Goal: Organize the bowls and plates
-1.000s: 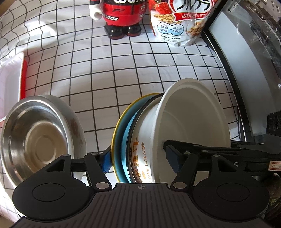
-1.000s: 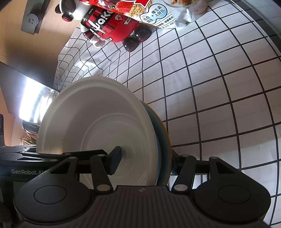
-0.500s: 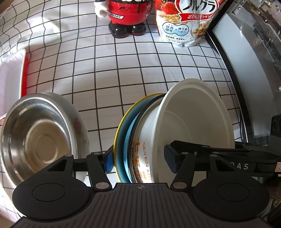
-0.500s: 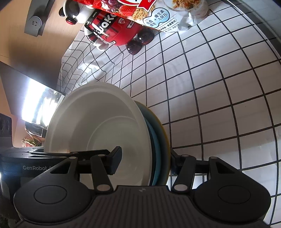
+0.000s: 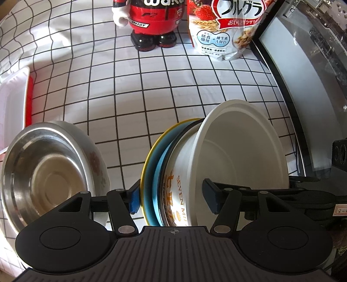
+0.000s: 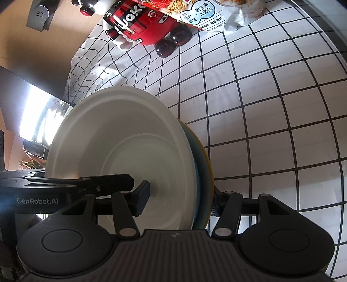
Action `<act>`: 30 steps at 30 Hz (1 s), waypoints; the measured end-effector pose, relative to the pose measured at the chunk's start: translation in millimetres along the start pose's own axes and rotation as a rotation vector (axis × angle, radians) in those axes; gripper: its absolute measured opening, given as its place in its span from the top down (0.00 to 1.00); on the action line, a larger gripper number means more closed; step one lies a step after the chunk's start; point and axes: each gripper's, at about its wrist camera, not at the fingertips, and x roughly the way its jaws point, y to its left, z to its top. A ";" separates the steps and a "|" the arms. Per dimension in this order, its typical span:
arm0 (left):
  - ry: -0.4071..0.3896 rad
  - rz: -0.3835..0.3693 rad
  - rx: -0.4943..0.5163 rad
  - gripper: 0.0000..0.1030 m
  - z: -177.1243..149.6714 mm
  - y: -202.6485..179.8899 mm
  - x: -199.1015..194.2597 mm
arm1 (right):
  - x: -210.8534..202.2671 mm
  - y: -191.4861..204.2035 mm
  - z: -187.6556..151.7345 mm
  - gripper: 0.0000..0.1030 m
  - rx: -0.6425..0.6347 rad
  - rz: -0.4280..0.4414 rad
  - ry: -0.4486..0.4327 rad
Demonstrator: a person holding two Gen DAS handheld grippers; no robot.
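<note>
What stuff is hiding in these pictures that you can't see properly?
- Left wrist view: the red toy figure's head is cut off by the top edge.
- Left wrist view: the orange print on the white paper bowl is partly hidden behind the left tongs.
- Right wrist view: the blue plate and yellow plate show only their rims behind the bowl.

Both wrist cameras sit close behind the white bowl [image 5: 243, 164] [image 6: 121, 149], looking down along their fingers across the checked tablecloth [image 5: 173, 91] [image 6: 271, 108]. Beyond the bowl, both views share the red figurine [image 5: 151, 23] [image 6: 143, 26] and cereal bag [image 5: 225, 32] [image 6: 216, 15]; the right view is tilted.
</note>
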 end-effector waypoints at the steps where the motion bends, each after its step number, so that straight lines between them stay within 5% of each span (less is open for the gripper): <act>1: 0.000 0.000 0.001 0.40 0.1 0.1 0.0 | 0.1 0.1 0.2 0.45 0.000 0.000 0.000; 30: 0.001 -0.054 -0.043 0.41 -6.6 14.5 -0.5 | 2.8 12.8 -0.2 0.44 -0.005 -0.061 0.023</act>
